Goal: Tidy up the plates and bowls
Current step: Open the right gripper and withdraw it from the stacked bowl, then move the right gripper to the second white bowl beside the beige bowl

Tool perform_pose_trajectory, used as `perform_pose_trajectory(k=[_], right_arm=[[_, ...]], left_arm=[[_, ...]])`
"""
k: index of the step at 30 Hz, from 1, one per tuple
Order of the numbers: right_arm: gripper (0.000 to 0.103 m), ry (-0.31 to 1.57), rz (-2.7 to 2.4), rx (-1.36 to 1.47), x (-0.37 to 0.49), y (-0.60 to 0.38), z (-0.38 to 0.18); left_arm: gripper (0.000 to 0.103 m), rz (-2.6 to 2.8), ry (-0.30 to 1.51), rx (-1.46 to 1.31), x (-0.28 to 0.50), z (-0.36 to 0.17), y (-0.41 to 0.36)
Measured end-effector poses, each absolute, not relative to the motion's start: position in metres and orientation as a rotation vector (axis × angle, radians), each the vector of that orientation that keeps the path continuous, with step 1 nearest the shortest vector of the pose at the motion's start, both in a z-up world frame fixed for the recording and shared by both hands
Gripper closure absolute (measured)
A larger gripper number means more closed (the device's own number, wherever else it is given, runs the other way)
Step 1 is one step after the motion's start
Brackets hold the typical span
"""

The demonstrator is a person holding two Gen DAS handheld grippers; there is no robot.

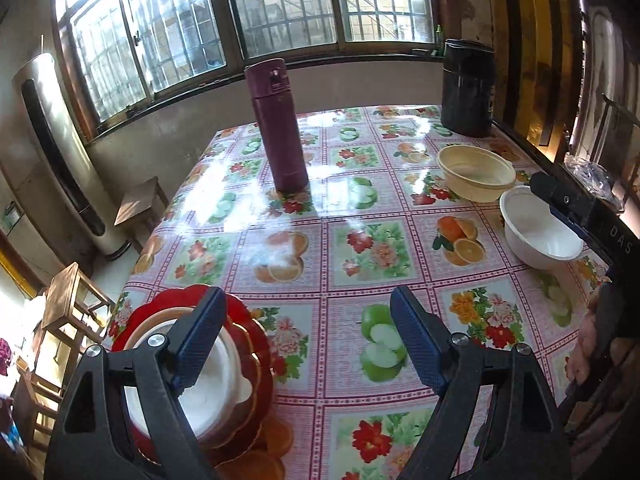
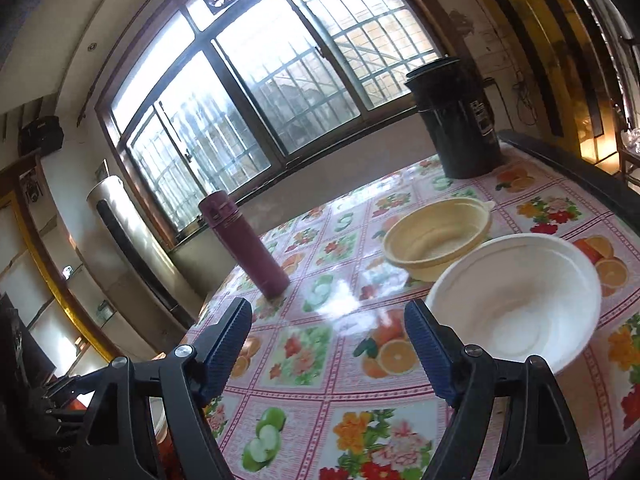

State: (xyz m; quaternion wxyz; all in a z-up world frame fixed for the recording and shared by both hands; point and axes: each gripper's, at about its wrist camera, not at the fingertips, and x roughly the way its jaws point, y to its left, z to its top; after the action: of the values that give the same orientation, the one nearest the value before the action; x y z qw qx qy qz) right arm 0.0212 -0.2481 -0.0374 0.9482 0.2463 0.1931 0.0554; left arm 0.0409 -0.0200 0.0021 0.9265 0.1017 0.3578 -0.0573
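left gripper (image 1: 308, 336) up close, jaws spread wide and empty, nothing but tablecloth between the blue pads (image 1: 204, 332). just past its left finger, at the near left corner of the table (image 1: 328, 200), sits the stack: a red plate (image 1: 244, 312) with a scalloped rim, a smaller plate on it, and a white bowl (image 1: 212, 392) nested on top. the finger passes in front of that bowl; touching or not, can't tell.

over to the right gripper (image 2: 328, 344), jaws also released, wide apart, holding nothing. its right finger stands just beside the near rim of a second white bowl (image 2: 516, 300), which rests upright near the right edge of the table, not gripped. in the left view the same bowl (image 1: 540, 232) shows by the right edge with the right gripper's dark body (image 1: 580, 208) overlapping its far rim.

further back, a cream bowl (image 2: 436, 236), upright, just behind the white one and close beside it; whether the rims touch is unclear. toward the middle of the table stands a maroon flask (image 1: 278, 128), upright, well apart from the bowls. at the far right corner, a black canister (image 1: 468, 88). beyond the far edge, a barred window (image 1: 240, 12), and a tall air conditioner (image 1: 56, 148) off the left side.
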Motion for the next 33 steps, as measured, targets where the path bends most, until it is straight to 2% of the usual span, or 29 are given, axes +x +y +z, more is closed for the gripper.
perform_pose_trajectory(k=[7, 13, 19, 23, 33], right_arm=[[0.020, 0.317, -0.053, 0.643, 0.003, -0.367, -0.035], [0.020, 0.340, -0.099, 0.757, 0.002, -0.432, -0.047], [0.020, 0.371, -0.086, 0.779, 0.005, -0.437, -0.053], [0.020, 0.409, -0.063, 0.796, 0.012, -0.429, -0.058], [0.020, 0.440, -0.050, 0.803, 0.021, -0.424, -0.061]], left_arm=[[0.019, -0.209, 0.775, 0.243, 0.067, 0.002, -0.096], [0.019, -0.249, 0.762, 0.321, 0.092, 0.003, -0.167], [0.019, -0.262, 0.774, 0.289, 0.121, -0.004, -0.210], [0.019, -0.278, 0.823, 0.198, 0.133, -0.019, -0.218], [0.019, -0.312, 0.834, 0.181, 0.133, -0.040, -0.235]])
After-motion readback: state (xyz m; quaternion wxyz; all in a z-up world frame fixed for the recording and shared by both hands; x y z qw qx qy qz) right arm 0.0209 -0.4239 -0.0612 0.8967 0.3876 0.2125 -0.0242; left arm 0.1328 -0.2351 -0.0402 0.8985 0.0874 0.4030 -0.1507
